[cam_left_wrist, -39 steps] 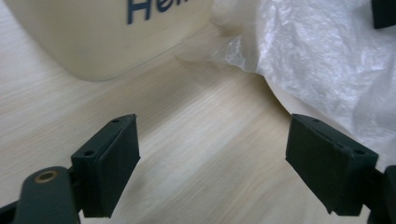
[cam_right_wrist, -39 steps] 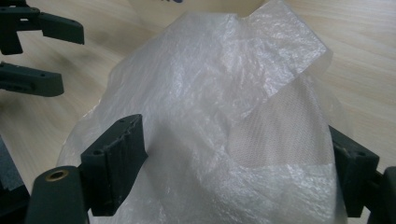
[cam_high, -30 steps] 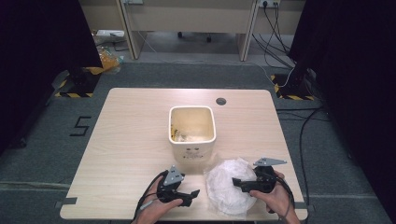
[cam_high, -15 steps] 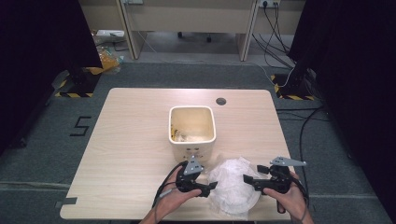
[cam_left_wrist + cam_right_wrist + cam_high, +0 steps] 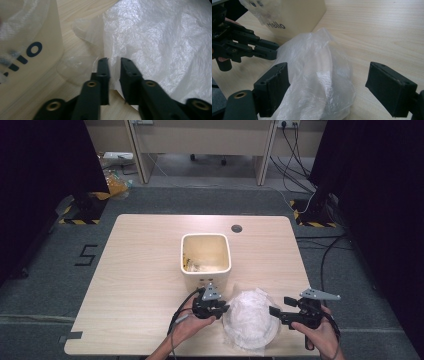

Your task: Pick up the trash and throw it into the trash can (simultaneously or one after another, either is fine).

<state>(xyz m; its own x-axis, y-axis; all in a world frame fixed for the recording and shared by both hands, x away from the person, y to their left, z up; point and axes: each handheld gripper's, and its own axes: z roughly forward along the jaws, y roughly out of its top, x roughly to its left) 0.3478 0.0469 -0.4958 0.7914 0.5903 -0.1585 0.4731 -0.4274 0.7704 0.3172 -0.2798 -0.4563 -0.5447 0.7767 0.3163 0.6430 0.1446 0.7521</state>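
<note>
A crumpled clear plastic bag [image 5: 250, 319] lies on the wooden table [image 5: 140, 265] in front of a cream bin [image 5: 206, 279] marked "Hello". My left gripper [image 5: 225, 309] sits at the bag's left edge. Its jaws have just been closing, and in the left gripper view they [image 5: 114, 60] stand almost together with the bag's thin film [image 5: 160, 37] pinched between them. My right gripper [image 5: 272, 311] hovers at the bag's right side with its jaws wide apart. In the right gripper view the bag [image 5: 322, 75] bulges between the open gripper [image 5: 327, 67], whose pads stand apart from it.
The bin [image 5: 297, 15] holds scraps and some loose film near its top. A round cable hole [image 5: 236, 228] sits at the table's far side. Cables and desk legs lie on the floor beyond. The table's near edge is close under both hands.
My left gripper moved right to the bag's edge and closed its jaws on the film. My right gripper drew off to the right of the bag.
</note>
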